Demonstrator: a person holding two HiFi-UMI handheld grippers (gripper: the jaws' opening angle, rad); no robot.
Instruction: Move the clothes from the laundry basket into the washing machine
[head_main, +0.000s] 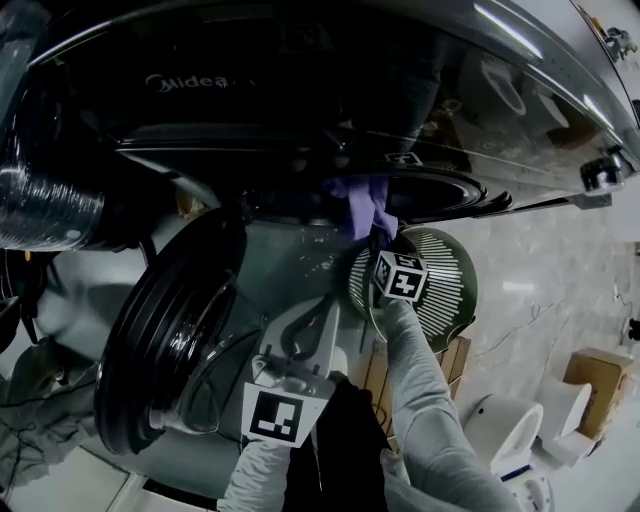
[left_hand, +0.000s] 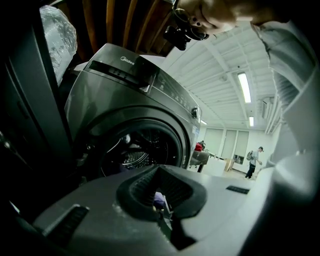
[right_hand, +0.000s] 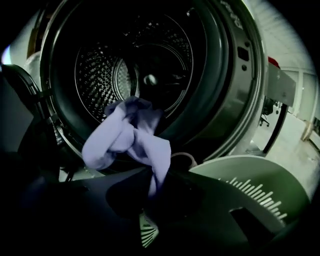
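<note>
The washing machine is standing with its round door hanging wide open. The green slotted laundry basket is sitting just in front of it. The left gripper is hovering near the door, jaws pressed together on nothing. The right gripper is clenching a purple cloth, which is bunching up at the drum opening's lower rim.
</note>
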